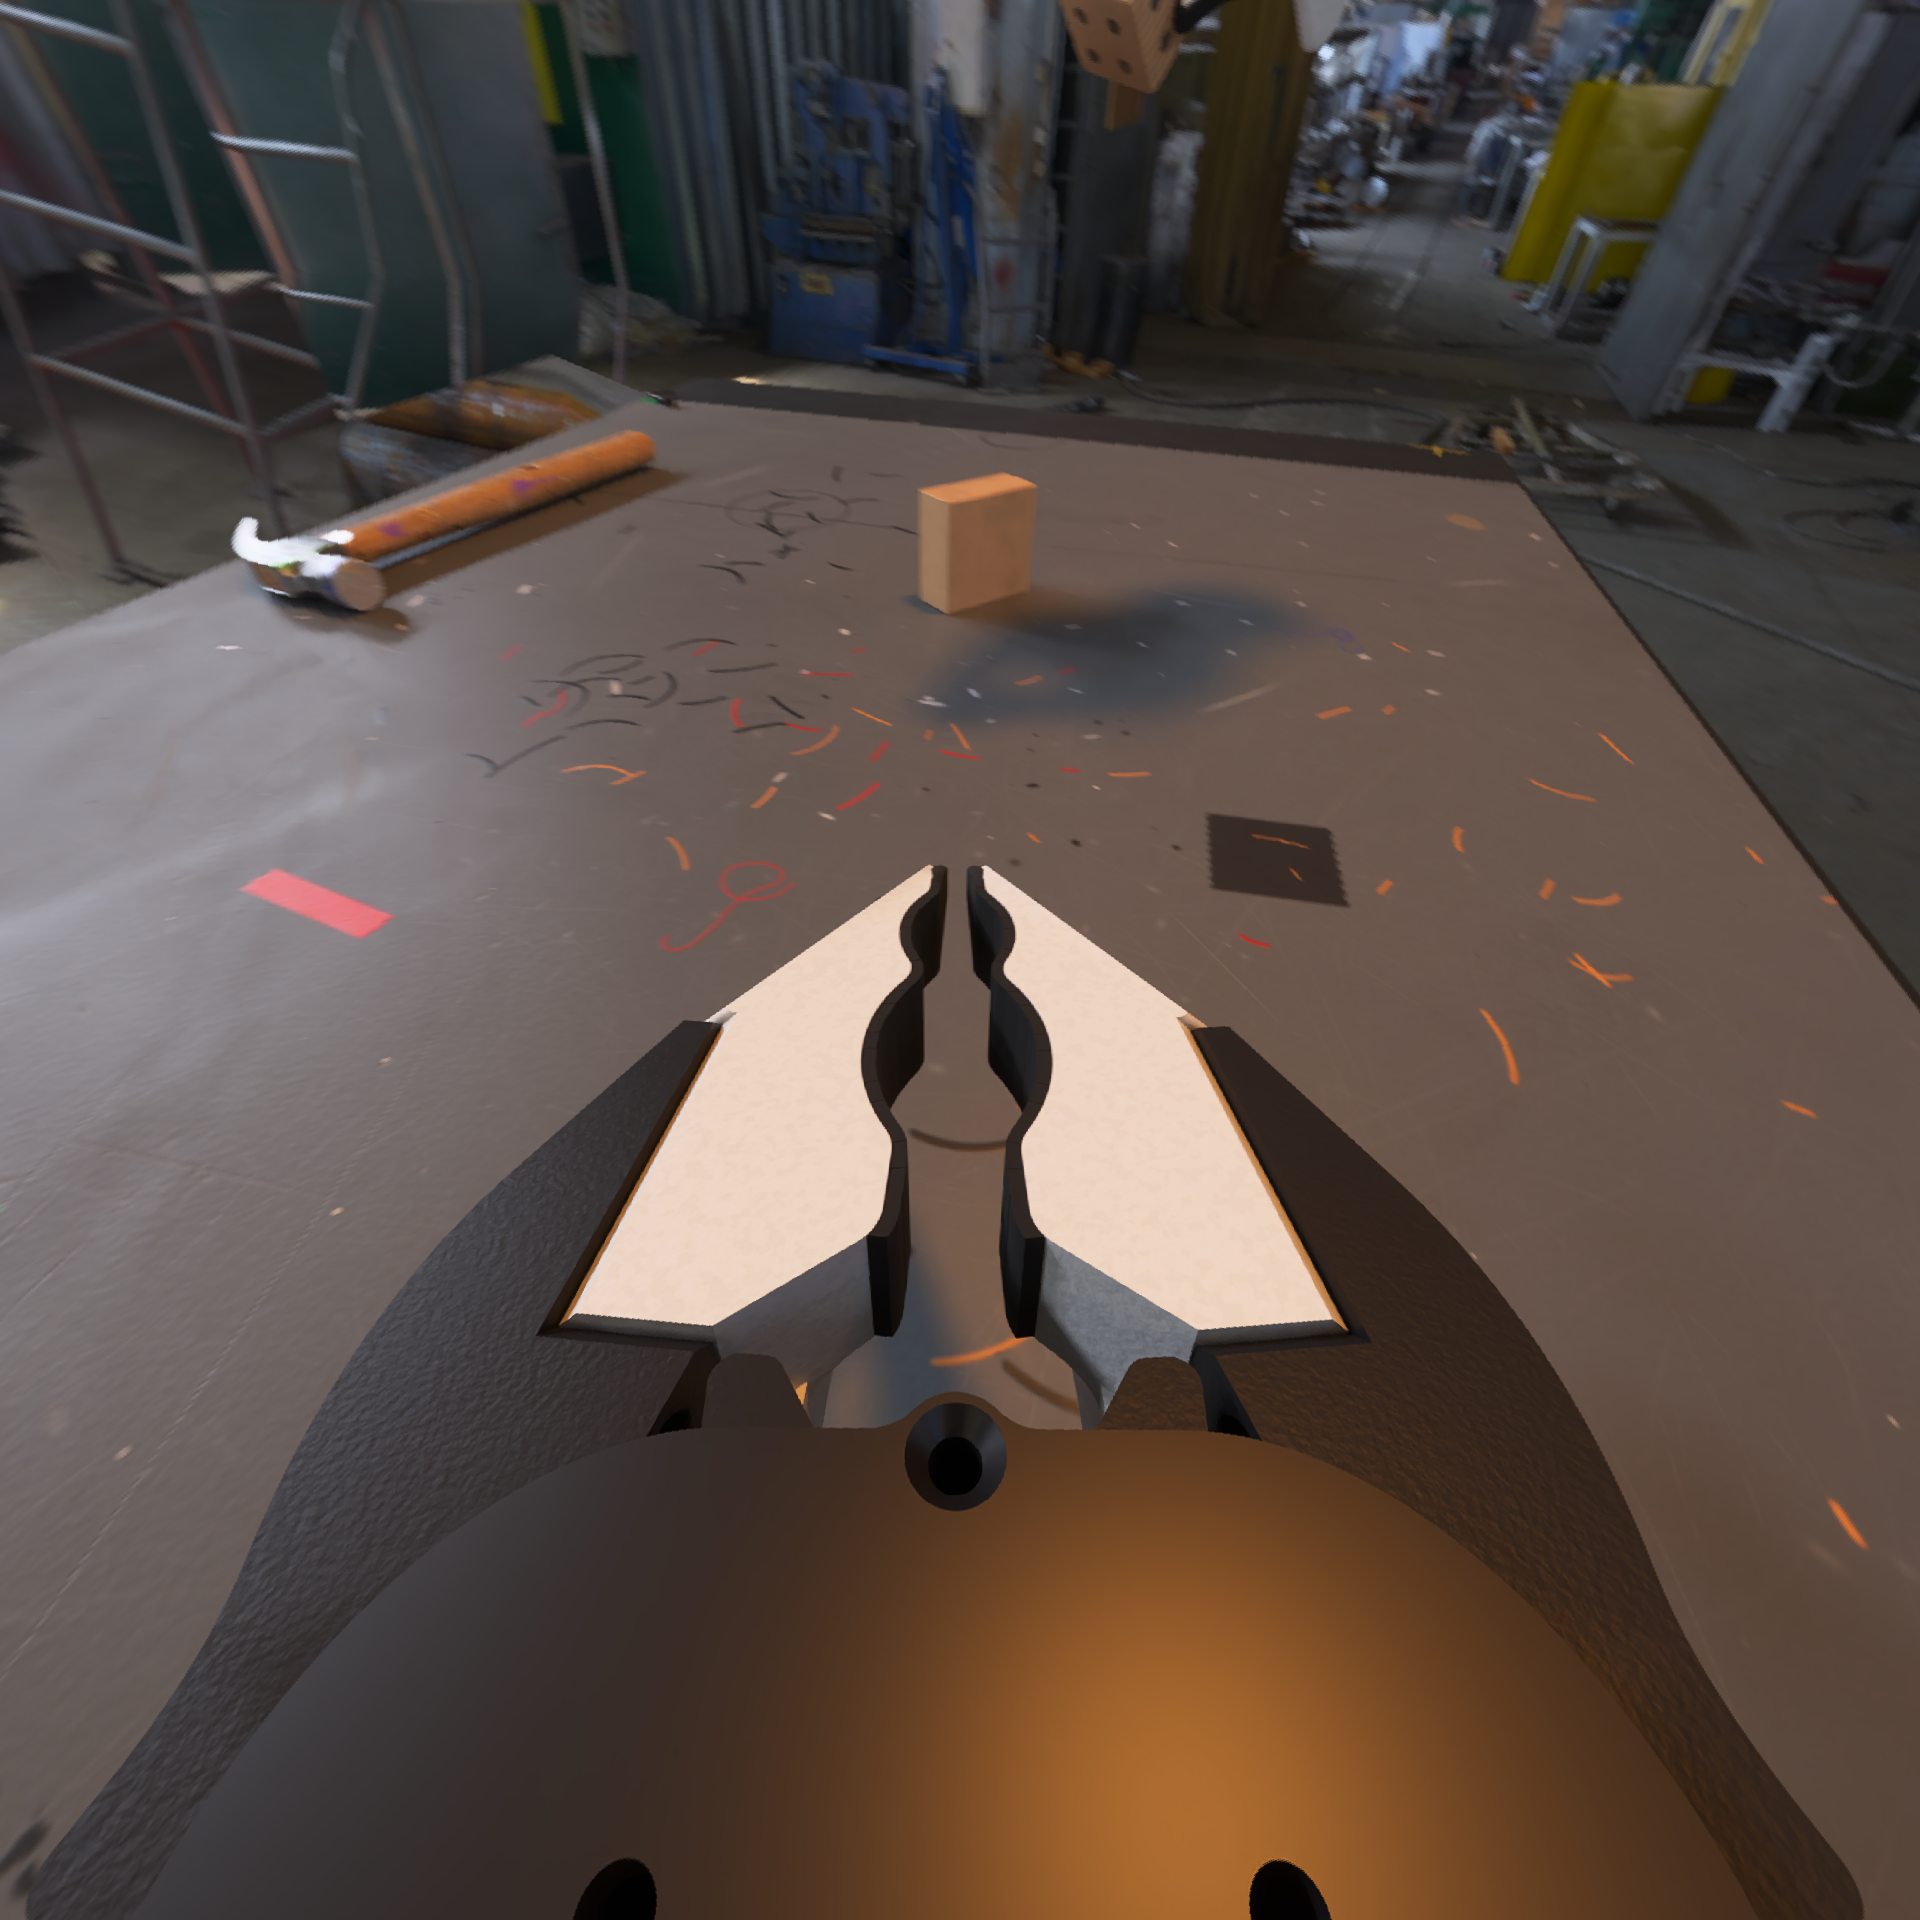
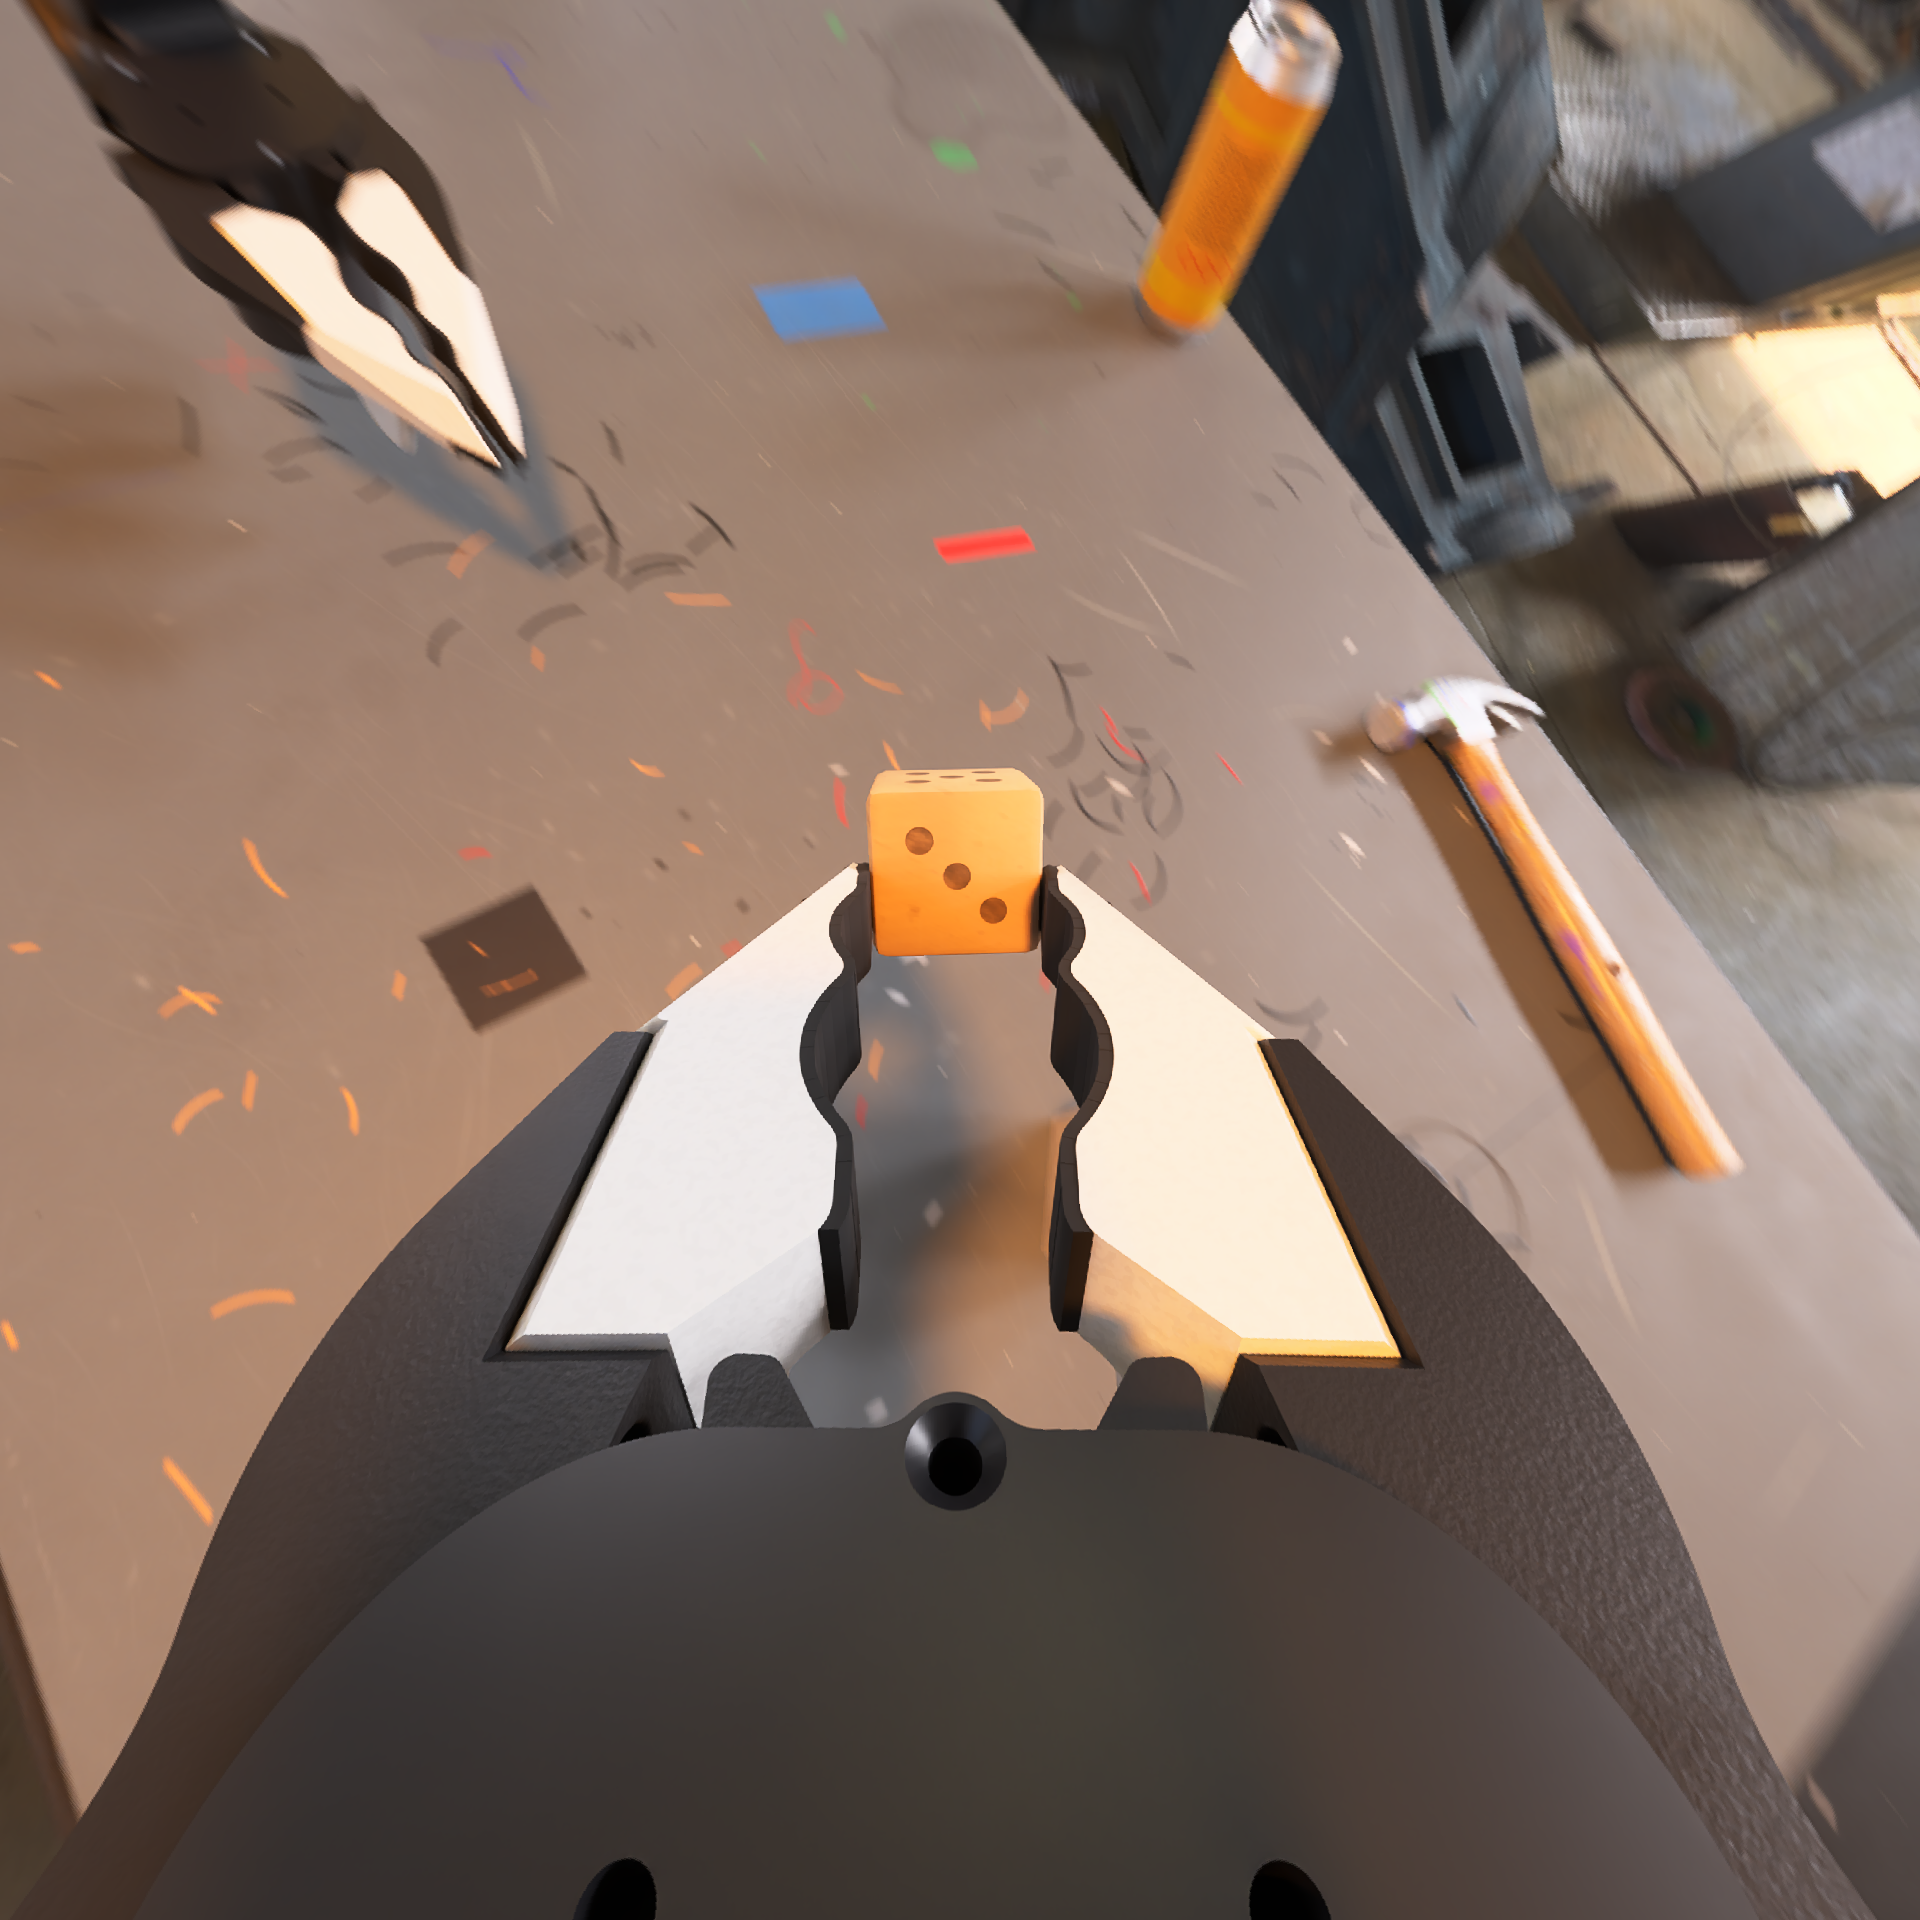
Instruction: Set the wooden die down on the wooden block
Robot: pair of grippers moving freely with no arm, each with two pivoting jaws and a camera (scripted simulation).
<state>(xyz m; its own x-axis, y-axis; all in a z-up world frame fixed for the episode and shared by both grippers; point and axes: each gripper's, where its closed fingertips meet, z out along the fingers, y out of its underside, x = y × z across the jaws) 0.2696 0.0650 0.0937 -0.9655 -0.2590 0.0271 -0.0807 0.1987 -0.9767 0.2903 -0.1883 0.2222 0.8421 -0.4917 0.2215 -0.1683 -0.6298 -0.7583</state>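
The wooden die [image 2: 954, 871] is pinched between the fingertips of my right gripper [image 2: 954, 902], held well above the brown table [image 2: 312, 1143]. In the left wrist view the die [image 1: 1127, 40] shows high at the top edge, above and beyond the wooden block. The wooden block [image 1: 977, 542] stands upright on the table [image 1: 312, 1091] at the far middle. It does not show in the right wrist view. My left gripper [image 1: 957, 883] is shut and empty, low over the table and well short of the block. It also shows in the right wrist view [image 2: 499, 447] at the upper left.
A hammer [image 1: 457, 514] with an orange handle lies at the far left of the table, also in the right wrist view [image 2: 1558, 914]. An orange cylinder [image 2: 1231, 171] stands near the table's edge. Flat red [image 1: 317, 902], dark [image 1: 1276, 860] and blue [image 2: 819, 308] patches mark the tabletop.
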